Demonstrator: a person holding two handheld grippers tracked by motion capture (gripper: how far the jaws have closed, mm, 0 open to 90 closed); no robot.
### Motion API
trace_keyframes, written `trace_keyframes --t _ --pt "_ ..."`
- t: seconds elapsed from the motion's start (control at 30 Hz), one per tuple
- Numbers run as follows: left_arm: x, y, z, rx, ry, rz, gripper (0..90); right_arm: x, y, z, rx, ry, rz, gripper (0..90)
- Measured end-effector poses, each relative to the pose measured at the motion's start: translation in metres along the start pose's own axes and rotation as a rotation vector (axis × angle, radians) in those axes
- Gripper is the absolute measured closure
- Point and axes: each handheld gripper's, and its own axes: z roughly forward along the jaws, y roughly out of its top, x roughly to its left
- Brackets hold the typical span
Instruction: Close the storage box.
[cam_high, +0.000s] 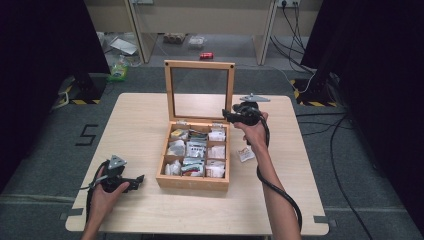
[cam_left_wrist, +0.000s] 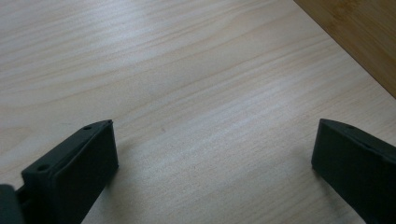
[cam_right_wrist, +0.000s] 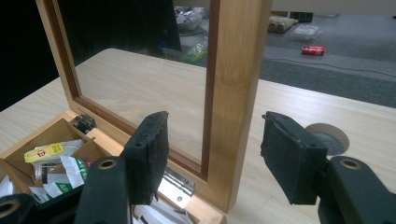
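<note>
— Where is my right gripper (cam_high: 226, 115) just now?

— I have it up at the open lid (cam_high: 200, 91) of the wooden box (cam_high: 192, 181), level with the lid's right-hand post. In the right gripper view that post (cam_right_wrist: 236, 93) stands between my two jaws, which are apart; a gap shows on either side of the wood, so I am not pressing on it.

— And the box itself?

— It sits in the middle of the table (cam_high: 140, 130), lid standing upright at the far side, with its glass pane framed in wood. The compartments hold small paper packets (cam_high: 196, 150), white, green and yellow ones. One loose packet (cam_high: 245, 154) lies on the table just beside the box, to its right, under my right forearm.

— What about the left?

— My left gripper (cam_high: 141, 178) is low at the near left part of the table, pointing toward the box but apart from it. In the left gripper view its jaws are wide apart over bare wood, nothing between them, and a corner of the box shows at the upper right.
</note>
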Motion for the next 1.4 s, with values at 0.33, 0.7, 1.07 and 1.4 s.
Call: trace_keyframes --t 0.33,0.7,1.07,1.4 --pt "0.000 0.000 0.000 0.000 0.000 0.000 0.0 0.004 0.005 0.016 0.002 0.000 -0.011 43.9" --pt "0.000 0.000 0.000 0.000 0.000 0.000 0.0 0.003 0.007 0.019 -0.001 -0.007 -0.005 49.3" --pt "0.000 0.000 0.000 0.000 0.000 0.000 0.0 0.007 0.005 0.013 -0.025 -0.022 -0.045 52.1" --pt "0.000 0.000 0.000 0.000 0.000 0.000 0.0 0.010 0.000 0.001 -0.069 0.017 -0.017 52.6"
